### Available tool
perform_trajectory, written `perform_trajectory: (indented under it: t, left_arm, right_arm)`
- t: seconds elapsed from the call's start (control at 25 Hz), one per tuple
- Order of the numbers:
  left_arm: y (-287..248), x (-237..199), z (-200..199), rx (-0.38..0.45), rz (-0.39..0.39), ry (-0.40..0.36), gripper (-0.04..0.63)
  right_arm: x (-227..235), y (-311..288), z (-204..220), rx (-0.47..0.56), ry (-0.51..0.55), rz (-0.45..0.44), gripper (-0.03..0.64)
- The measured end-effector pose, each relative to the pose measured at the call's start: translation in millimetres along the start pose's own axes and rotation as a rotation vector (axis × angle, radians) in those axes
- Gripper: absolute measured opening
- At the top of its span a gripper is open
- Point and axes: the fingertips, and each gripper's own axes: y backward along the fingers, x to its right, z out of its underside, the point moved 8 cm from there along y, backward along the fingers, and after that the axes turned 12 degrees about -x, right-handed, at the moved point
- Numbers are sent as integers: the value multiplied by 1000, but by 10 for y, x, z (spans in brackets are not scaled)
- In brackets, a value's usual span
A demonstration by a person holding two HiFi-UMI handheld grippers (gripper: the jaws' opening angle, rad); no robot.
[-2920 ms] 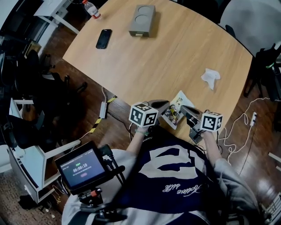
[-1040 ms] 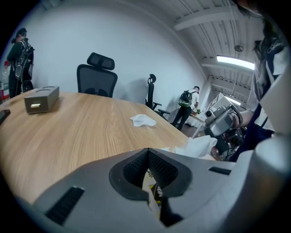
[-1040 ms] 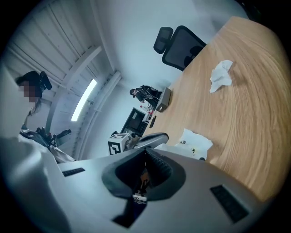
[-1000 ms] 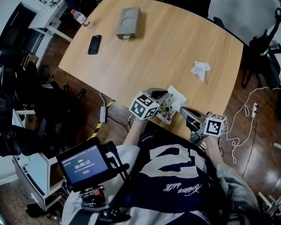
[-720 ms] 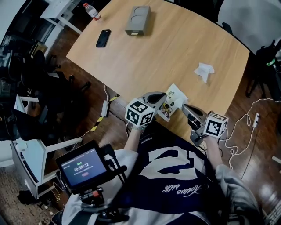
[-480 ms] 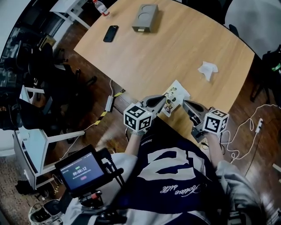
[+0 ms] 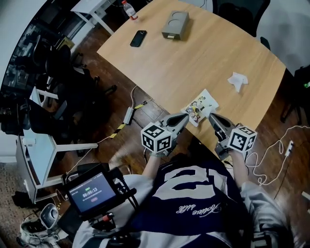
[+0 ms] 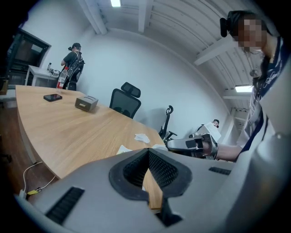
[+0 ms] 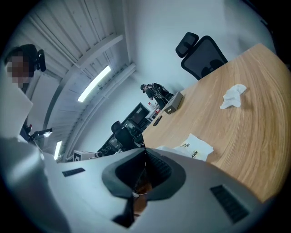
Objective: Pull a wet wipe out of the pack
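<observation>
The wet wipe pack [image 7: 199,106] lies flat near the table's front edge, white with a printed picture. It also shows as the pack [image 9: 193,148] ahead of the right jaws and as a white corner of the pack [image 8: 123,149] past the left jaws. My left gripper [image 7: 185,116] is shut and holds nothing, its tips just beside the pack's near left corner. My right gripper [image 7: 212,116] is shut and holds nothing too, at the pack's near right side. In each gripper view the jaws meet tip to tip.
A crumpled white wipe [image 7: 238,81] lies to the right beyond the pack. Far across the wooden table [image 7: 203,58] are a grey box [image 7: 176,25], a black phone [image 7: 139,38] and a bottle [image 7: 129,9]. Office chairs and cables surround the table.
My left gripper has drawn back off the pack toward the table's edge. The head view has shifted, so the table sits further right and up. The right gripper stays near the pack.
</observation>
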Motion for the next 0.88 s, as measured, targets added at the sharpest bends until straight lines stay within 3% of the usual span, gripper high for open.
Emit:
perform_trajectory:
  t: [0.48, 0.88]
  left_arm:
    - [863, 461, 740, 20, 56, 18, 2]
    - [920, 733, 945, 17, 103, 6, 3]
  right_arm:
    - [-749, 30, 799, 54, -25, 51, -2]
    - [-1123, 178, 1009, 50, 49, 82, -2]
